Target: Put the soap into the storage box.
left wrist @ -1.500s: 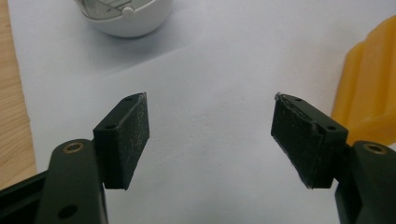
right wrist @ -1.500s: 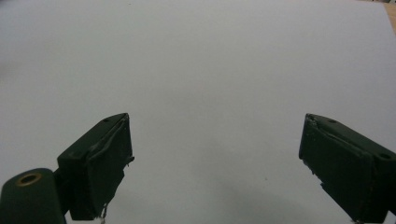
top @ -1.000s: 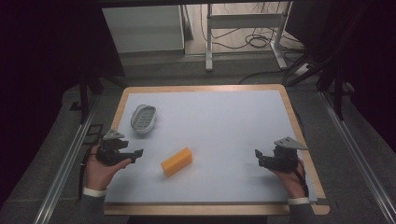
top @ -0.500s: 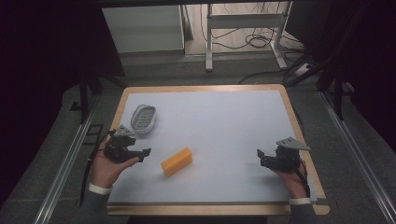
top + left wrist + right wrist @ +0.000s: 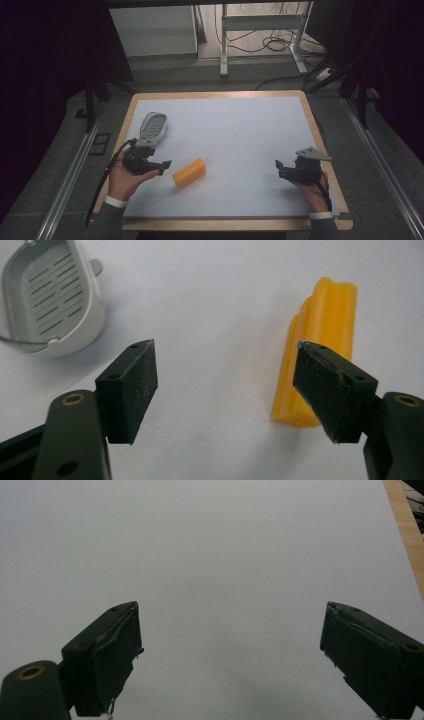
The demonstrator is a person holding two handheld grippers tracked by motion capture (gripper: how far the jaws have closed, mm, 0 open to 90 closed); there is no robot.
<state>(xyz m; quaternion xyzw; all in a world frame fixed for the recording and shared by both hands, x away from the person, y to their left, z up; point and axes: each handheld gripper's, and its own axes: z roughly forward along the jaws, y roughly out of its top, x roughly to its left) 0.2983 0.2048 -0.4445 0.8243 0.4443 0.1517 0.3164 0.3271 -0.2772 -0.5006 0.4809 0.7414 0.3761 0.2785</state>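
Observation:
An orange ridged block (image 5: 189,173) (image 5: 320,345) lies on the white table top (image 5: 235,135), left of the middle. My left gripper (image 5: 159,165) (image 5: 227,385) hovers just left of it, open, with the block partly behind its right jaw in the left gripper view. A grey slotted oval dish (image 5: 152,126) (image 5: 50,295) rests behind the left gripper near the table's left edge. Over bare white surface at the right stands my right gripper (image 5: 281,169) (image 5: 230,655), open with nothing between its jaws.
A wooden rim (image 5: 320,135) borders the white table top. Beyond the far edge stand a white cabinet (image 5: 152,30) and a metal frame with cables (image 5: 260,35) on the floor. Dark rails run along both sides.
My left gripper has moved right and slightly forward, closer to the orange block. The right gripper has shifted little.

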